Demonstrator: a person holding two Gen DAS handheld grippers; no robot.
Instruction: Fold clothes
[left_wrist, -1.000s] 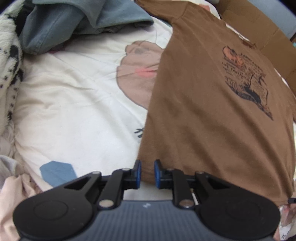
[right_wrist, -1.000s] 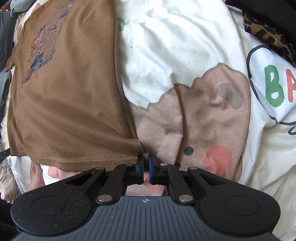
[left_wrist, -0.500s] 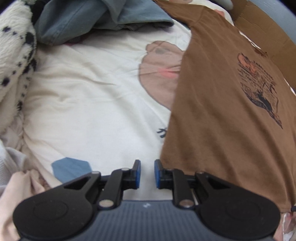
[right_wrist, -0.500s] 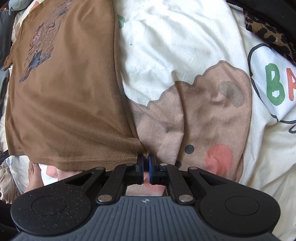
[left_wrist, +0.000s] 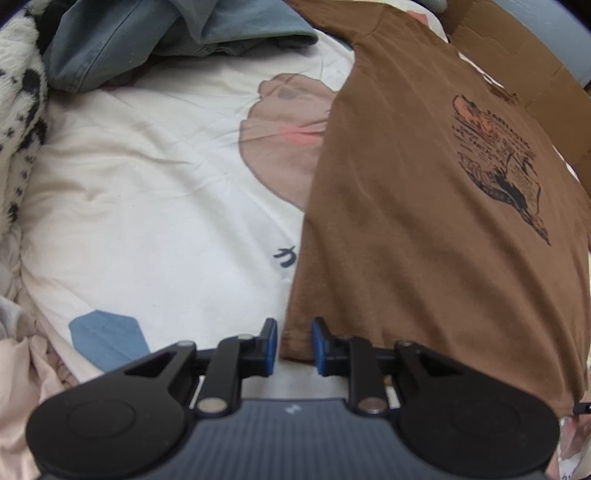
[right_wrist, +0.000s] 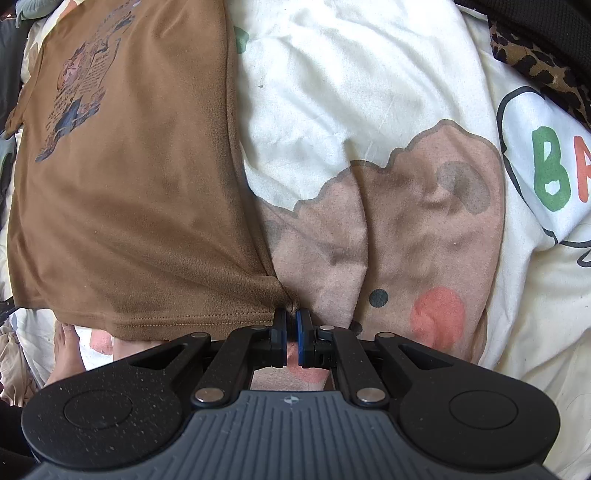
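A brown T-shirt (left_wrist: 424, 221) with a dark chest print lies flat on the bed, print side up. My left gripper (left_wrist: 293, 332) hovers at the shirt's lower left corner. Its jaws are opening, and the corner of the hem shows in the gap between them, but the blue pads (left_wrist: 271, 341) do not press on it. In the right wrist view the same T-shirt (right_wrist: 129, 203) fills the left side. My right gripper (right_wrist: 290, 317) is shut on the shirt's lower right hem corner, and the cloth bunches at its pads.
A cream duvet (left_wrist: 147, 203) with cartoon prints covers the bed. A grey-blue garment (left_wrist: 147, 40) and a spotted fleece (left_wrist: 18, 92) lie at the far left. A cardboard box (left_wrist: 517, 66) stands beyond the shirt. Leopard-print fabric (right_wrist: 535, 62) lies at the right. A bare foot (right_wrist: 66, 354) shows below the hem.
The left gripper swung left off the shirt's edge and back, so the corner again sits in its gap; its jaws stand slightly wider. The right gripper stayed put, still pinching the hem.
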